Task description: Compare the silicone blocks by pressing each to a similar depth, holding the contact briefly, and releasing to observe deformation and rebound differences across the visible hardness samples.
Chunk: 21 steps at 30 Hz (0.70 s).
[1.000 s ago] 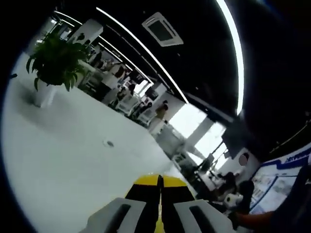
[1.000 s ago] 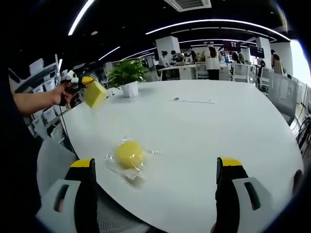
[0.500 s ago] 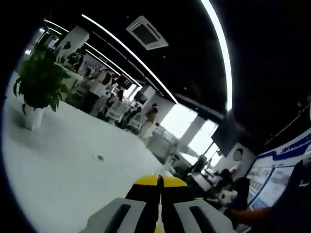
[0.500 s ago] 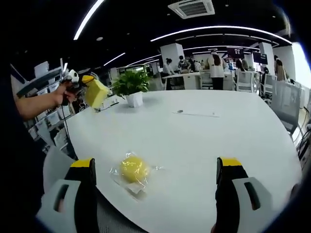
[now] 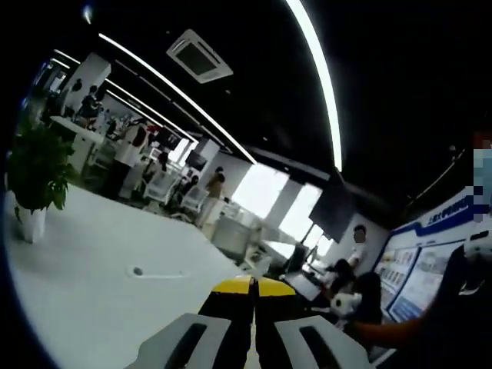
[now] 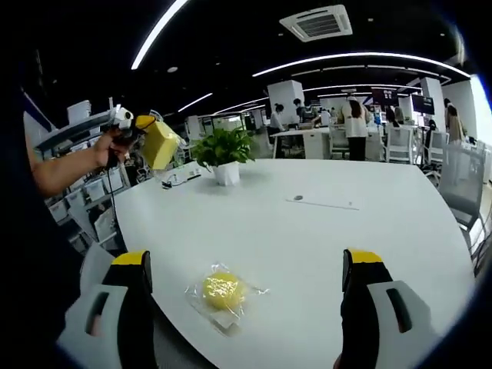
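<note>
Yellow block (image 6: 161, 144) pinched in my left gripper (image 6: 138, 129), raised off the table (image 6: 323, 238). Right gripper (image 6: 244, 296) spread wide; bagged ball (image 6: 223, 290) lies between its fingers. I judge pressing unstarted: lower first.

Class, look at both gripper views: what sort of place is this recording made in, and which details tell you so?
Most likely a large open-plan office. A big white table with a potted plant stands in front, rows of desks and chairs with people lie behind, and long strip lights and a ceiling air-conditioning unit run overhead.
</note>
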Each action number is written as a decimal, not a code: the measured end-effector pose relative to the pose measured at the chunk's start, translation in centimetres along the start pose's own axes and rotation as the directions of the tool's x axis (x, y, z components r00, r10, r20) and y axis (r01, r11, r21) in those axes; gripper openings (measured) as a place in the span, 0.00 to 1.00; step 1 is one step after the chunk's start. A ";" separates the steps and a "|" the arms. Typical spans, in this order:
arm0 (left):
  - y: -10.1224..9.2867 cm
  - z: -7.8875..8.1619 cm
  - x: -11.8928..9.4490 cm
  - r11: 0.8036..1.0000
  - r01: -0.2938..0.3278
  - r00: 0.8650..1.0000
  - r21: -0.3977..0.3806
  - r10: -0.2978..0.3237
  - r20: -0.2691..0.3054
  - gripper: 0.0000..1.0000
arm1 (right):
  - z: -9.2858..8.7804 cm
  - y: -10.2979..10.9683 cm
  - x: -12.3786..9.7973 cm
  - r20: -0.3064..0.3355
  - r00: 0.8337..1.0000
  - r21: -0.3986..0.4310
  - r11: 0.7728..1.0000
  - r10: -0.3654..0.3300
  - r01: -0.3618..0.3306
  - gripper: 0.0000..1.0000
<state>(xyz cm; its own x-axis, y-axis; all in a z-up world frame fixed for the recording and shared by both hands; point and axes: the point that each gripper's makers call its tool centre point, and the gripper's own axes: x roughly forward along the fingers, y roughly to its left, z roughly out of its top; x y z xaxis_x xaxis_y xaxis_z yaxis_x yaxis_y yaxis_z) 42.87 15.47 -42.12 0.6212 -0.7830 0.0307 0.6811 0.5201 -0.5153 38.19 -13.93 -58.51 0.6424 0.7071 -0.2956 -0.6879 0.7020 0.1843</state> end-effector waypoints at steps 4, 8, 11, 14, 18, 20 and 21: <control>-1.0 0.0 0.3 0.999 0.029 1.000 0.014 -0.029 -0.013 0.00 | 1.5 0.5 0.4 0.032 0.999 0.013 1.000 0.026 -0.027 0.97; -2.2 -0.1 0.5 0.997 0.083 0.997 0.006 -0.083 -0.010 0.00 | 2.9 1.1 1.4 0.033 0.998 -0.027 0.998 0.058 -0.057 0.97; -3.5 -0.4 0.7 0.994 0.112 0.994 0.008 -0.112 -0.011 0.00 | 4.6 2.0 2.1 0.042 0.995 -0.058 0.994 0.095 -0.093 0.97; -4.6 -0.5 1.0 0.991 0.135 0.991 0.016 -0.135 -0.022 0.00 | 6.5 3.3 2.8 0.084 0.985 -0.046 0.988 0.150 -0.147 0.97; -5.6 -0.5 1.1 0.987 0.157 0.987 0.027 -0.156 -0.034 0.00 | 8.0 4.9 3.9 0.105 0.973 -0.057 0.978 0.205 -0.200 0.97; -5.9 -0.5 1.1 0.986 0.165 0.986 0.030 -0.164 -0.036 0.00 | 8.5 5.9 4.4 0.097 0.967 -0.075 0.971 0.236 -0.229 0.96; -6.1 -0.5 1.1 0.985 0.169 0.985 0.031 -0.168 -0.035 0.00 | 8.7 6.3 4.7 0.089 0.963 -0.085 0.965 0.254 -0.247 0.96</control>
<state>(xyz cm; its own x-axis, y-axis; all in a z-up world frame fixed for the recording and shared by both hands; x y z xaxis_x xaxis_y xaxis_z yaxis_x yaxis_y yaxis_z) 39.22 11.30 -39.34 0.4839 -0.8708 0.0868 0.7881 0.3906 -0.4757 39.80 -5.47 -50.62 0.4740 0.8668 -0.1547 -0.8513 0.4960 0.1711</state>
